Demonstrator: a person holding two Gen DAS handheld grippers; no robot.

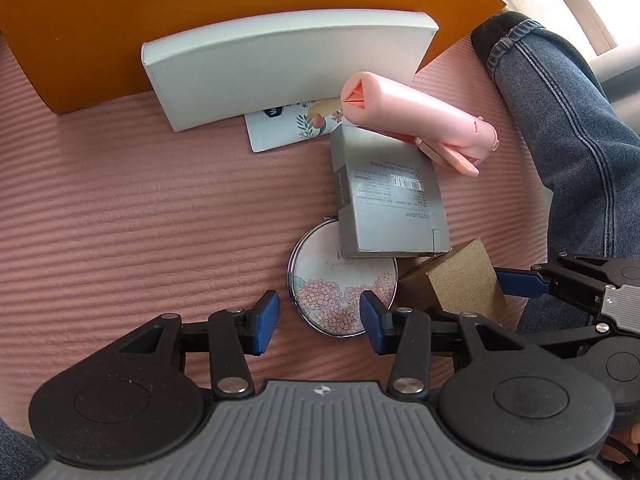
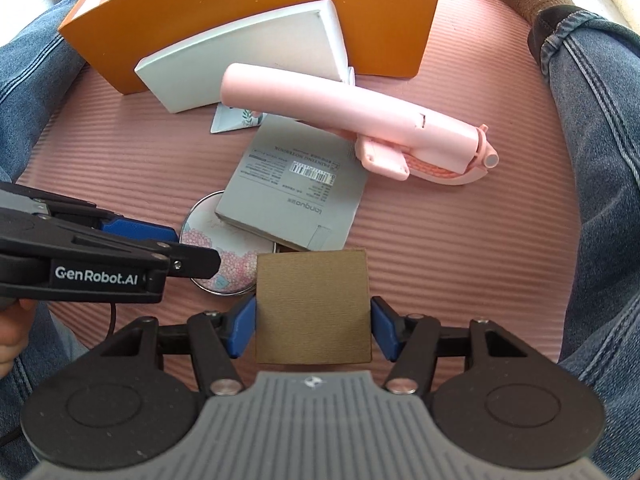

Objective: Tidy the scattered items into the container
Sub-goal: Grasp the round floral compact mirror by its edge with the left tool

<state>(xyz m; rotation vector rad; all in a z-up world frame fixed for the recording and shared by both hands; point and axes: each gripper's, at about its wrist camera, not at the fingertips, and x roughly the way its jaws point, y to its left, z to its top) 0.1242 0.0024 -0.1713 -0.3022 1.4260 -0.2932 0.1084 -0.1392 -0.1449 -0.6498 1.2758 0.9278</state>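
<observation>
On the pink mat (image 2: 460, 240), an orange container (image 2: 248, 20) is standing at the far edge with a white box (image 2: 248, 60) leaning against it. Nearer, a pink tube (image 2: 340, 120) is lying across a grey box (image 2: 296, 188), which is overlapping a round mirror (image 2: 224, 268). Right fingers (image 2: 312, 326) are pinching a brown block (image 2: 312, 304); left fingers (image 1: 318, 324) are hanging spread over the mirror's near edge.

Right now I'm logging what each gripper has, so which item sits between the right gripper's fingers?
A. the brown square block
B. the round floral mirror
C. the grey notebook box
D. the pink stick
A: in the right wrist view the brown square block fills the right gripper, its blue pads against both sides.
</observation>
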